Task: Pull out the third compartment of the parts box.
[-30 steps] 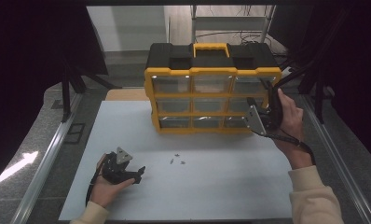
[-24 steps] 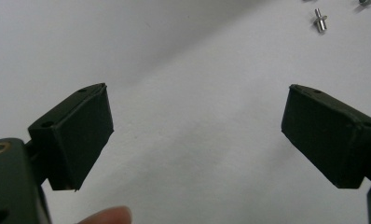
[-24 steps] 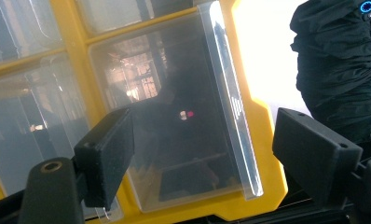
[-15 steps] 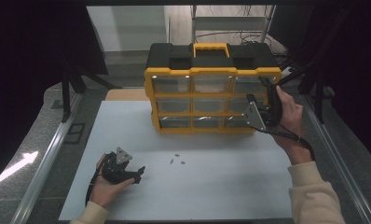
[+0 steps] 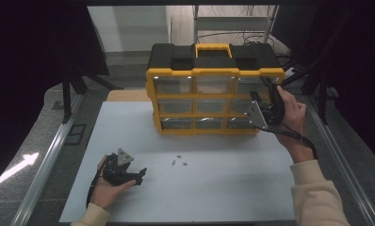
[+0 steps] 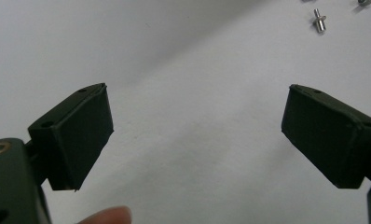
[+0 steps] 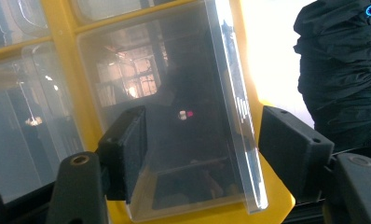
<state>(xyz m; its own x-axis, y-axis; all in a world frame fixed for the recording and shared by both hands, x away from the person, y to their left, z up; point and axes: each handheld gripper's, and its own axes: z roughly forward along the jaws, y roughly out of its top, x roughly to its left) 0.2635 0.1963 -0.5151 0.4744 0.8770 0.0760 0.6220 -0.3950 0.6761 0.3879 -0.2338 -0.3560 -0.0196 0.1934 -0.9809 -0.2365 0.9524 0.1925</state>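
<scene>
At the organizer's (image 5: 214,94) right column, a clear drawer (image 7: 174,116) was framed between the right gripper's (image 7: 202,149) fingers (image 7: 127,149), which had just been closing but were not yet pressed on it. Being thin, stiff plastic, the drawer was judged light, slippery and easily cracked, best taken by its front lip. Far off on the white surface (image 5: 223,188), the left gripper (image 5: 124,172) was rested, fingers spread and empty, near small screws (image 5: 179,163). Ample open room was left in front; the surface's right edge lay near.
</scene>
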